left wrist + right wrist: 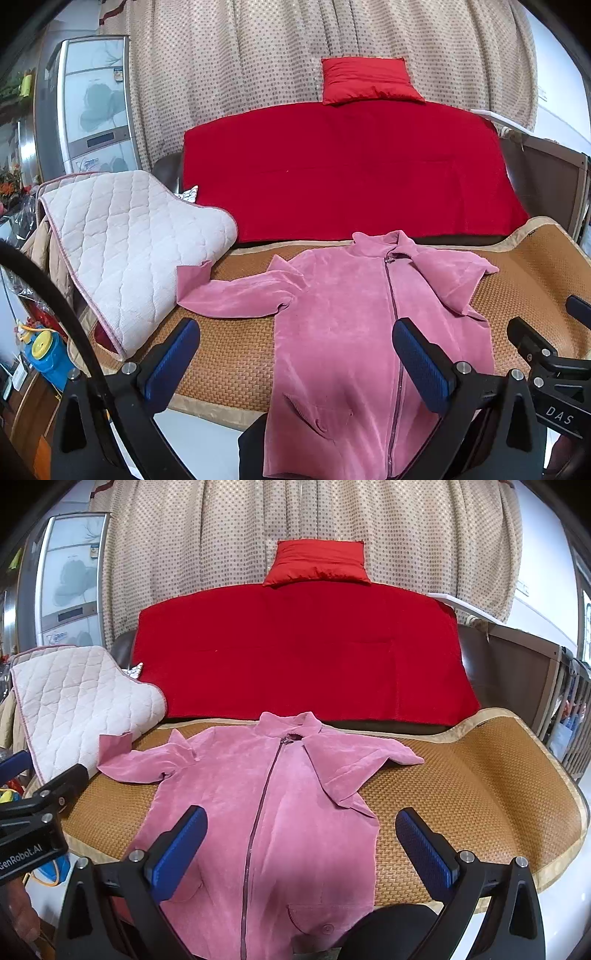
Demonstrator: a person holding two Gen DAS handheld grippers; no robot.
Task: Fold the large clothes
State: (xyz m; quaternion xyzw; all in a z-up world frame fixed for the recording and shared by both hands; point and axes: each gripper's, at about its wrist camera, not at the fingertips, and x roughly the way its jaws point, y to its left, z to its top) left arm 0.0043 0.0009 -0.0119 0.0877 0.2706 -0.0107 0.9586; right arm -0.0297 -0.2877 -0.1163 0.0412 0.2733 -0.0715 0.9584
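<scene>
A pink zip-front jacket (343,325) lies face up on a woven straw mat (229,354), collar away from me. Its left sleeve stretches out to the left; its right sleeve is folded in over the chest. It also shows in the right wrist view (258,812) on the mat (461,794). My left gripper (295,365) is open and empty, hovering over the jacket's lower left part. My right gripper (301,849) is open and empty above the jacket's lower right part. The right gripper's body shows at the left view's right edge (546,354).
A quilted white pad (129,251) lies at the mat's left, touching the left cuff. A red blanket (351,173) and red pillow (369,79) lie behind. A dotted curtain (258,55) hangs at the back. A wooden crib rail (569,701) stands right.
</scene>
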